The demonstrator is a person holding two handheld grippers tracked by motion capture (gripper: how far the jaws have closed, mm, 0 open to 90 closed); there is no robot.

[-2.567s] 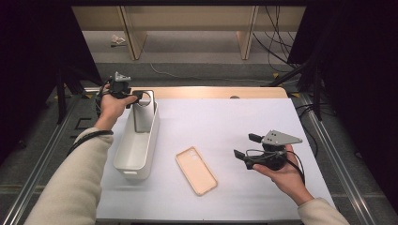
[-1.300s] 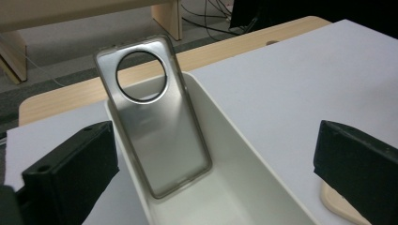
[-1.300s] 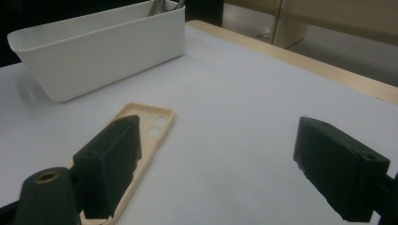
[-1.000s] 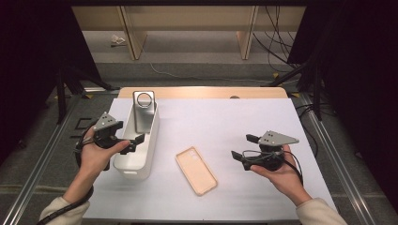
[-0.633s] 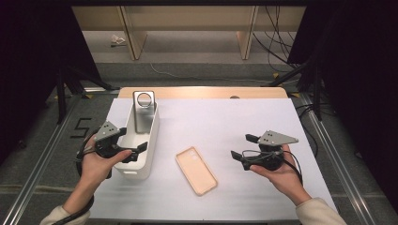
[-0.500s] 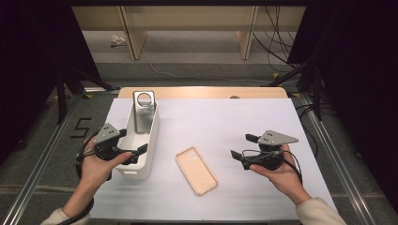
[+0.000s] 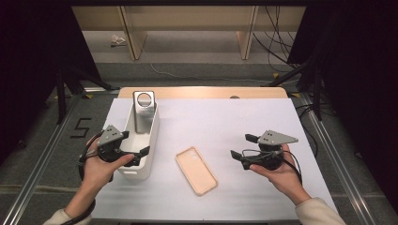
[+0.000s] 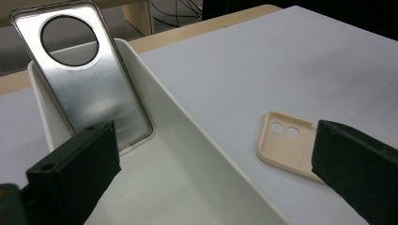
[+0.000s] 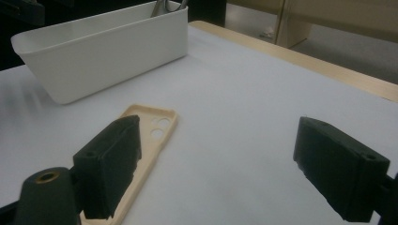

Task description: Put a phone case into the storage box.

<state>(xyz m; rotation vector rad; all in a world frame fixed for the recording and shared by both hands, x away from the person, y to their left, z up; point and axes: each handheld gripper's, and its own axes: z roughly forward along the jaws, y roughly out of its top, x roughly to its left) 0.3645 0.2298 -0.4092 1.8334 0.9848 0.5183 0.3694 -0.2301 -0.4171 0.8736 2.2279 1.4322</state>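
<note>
One white table takes up most of the high view, its far edge showing a strip of bare wood. On its left part stands a long white bin, running near to far. A silver metal phone back plate with a large round hole near its top leans upright against the bin's far end, its lower edge down inside the bin; the left gripper view shows it propped at a tilt on the far wall. A peach phone case lies flat on the table just right of the bin's near end, hollow side up, apart from the bin and from both grippers.

The left gripper is held over the near end of the bin, its jaws spread wide and gripping nothing; in its own view one jaw hangs above the bin's inside and the other above the table by the peach case. The right gripper is on the right part of the table, well apart from the bin, pointing left toward the case, jaws likewise wide apart and empty. In its own view the case lies partly behind one jaw, with the bin farther off.
</note>
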